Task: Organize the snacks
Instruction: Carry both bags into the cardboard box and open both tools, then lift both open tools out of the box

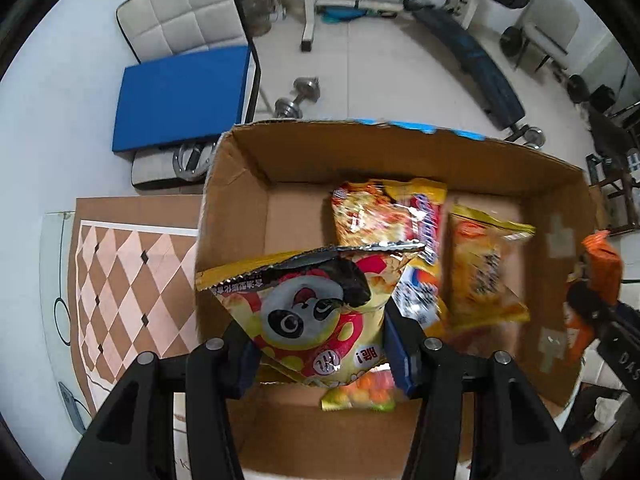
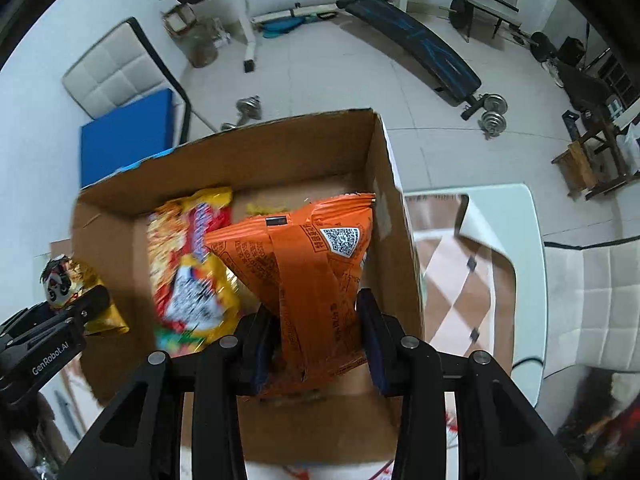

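Both claws hang over the open cardboard box (image 1: 248, 168), the left gripper (image 1: 320, 340) clenched on a yellow panda snack bag (image 1: 312, 304) and the right gripper (image 2: 316, 336) on an orange snack packet (image 2: 304, 264); next, I'd judge, each lowers and lets go onto bare floor beside the packets beneath. Only the right view shows the orange packet's QR code (image 2: 342, 240); the yellow noodle packet (image 1: 484, 268) below, blurred, shows whole only from the left.
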`<state>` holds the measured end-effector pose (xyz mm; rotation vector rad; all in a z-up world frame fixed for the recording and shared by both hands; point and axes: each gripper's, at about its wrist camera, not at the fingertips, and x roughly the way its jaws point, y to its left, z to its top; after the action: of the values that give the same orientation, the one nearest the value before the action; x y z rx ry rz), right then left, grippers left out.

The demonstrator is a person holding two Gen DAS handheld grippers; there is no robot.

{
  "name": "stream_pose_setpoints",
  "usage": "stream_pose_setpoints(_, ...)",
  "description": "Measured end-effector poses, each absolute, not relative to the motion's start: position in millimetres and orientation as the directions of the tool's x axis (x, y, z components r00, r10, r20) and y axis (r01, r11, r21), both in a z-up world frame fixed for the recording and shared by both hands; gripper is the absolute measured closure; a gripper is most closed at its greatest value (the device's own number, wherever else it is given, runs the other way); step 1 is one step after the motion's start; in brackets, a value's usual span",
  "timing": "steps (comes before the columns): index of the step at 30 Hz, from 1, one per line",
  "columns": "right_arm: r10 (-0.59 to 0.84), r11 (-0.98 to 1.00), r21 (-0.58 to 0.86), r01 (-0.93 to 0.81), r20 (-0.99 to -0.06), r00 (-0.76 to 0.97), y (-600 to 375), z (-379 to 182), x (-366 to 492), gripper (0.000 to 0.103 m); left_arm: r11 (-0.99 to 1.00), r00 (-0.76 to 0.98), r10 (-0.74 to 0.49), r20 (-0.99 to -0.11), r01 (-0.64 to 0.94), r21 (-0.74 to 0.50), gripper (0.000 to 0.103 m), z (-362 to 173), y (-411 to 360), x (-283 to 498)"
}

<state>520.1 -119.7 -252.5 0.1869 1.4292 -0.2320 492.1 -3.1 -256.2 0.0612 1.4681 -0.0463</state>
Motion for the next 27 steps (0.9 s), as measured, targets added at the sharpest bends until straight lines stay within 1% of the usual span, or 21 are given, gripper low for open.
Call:
stream_pose_setpoints(5,-0.074,0.961,-0.046,0.274,-0.993,0.093,-125.6,-268.8,542.1,0.061,0.997,0.056,0.02,-0.998,0.074,0.024,0.052,-278.5,-4.4,511.0)
stream_pose_setpoints(9,-0.082,0.96,-0.057,0.272,-0.993,0.08,-127.5,-275.5,553.6,0.061,0.995,0.055,0.041,-0.998,0.088,0.046,0.052,-284.7,-7.4,519.6)
stream_pose_setpoints(13,-0.082,0.961,-0.065,0.27,-0.995,0.051,-127.6,-283.3,560.4,0.059,0.997,0.04,0.03,-0.999,0.075,0.033,0.051,-289.1,-6.7,526.8)
stream_pose_setpoints(14,-0.083,0.962,-0.071,0.265,-0.996,0.037,-126.7,-285.3,561.6,0.05,0.997,0.043,0.03,-0.999,0.075,0.033,0.05,-289.4,-7.1,528.5)
stream_pose_setpoints(15,-0.084,0.963,-0.073,0.261,-0.996,0.03,-126.4,-286.5,562.6,0.031,0.997,0.043,0.027,-0.999,0.077,0.03,0.041,-290.1,-6.4,530.7)
stream_pose_setpoints(16,-0.084,0.963,-0.073,0.258,-0.996,0.029,-126.1,-286.7,562.9,0.022,0.997,0.038,0.018,-0.999,0.079,0.021,0.021,-290.0,-6.9,531.6)
stream_pose_setpoints(17,-0.082,0.965,-0.071,0.254,-0.996,0.032,-126.0,-286.0,562.8,0.016,0.997,0.039,0.012,-0.999,0.079,0.015,0.013,-288.6,-8.1,531.1)
stream_pose_setpoints(18,-0.083,0.965,-0.072,0.251,-0.996,0.031,-125.3,-285.5,562.6,0.016,0.997,0.048,0.01,-0.999,0.079,0.013,0.009,-286.8,-8.9,531.5)
stream_pose_setpoints(22,-0.08,0.969,-0.07,0.239,-0.996,0.03,-122.7,-283.9,560.3,0.015,0.997,0.06,-0.018,-0.998,0.074,-0.013,0.009,-282.5,-10.4,529.7)
stream_pose_setpoints(27,-0.048,0.971,-0.037,0.236,-0.998,0.04,-119.4,-278.7,551.4,0.011,0.996,0.072,-0.04,-0.997,0.083,-0.034,0.009,-275.1,-12.8,521.7)
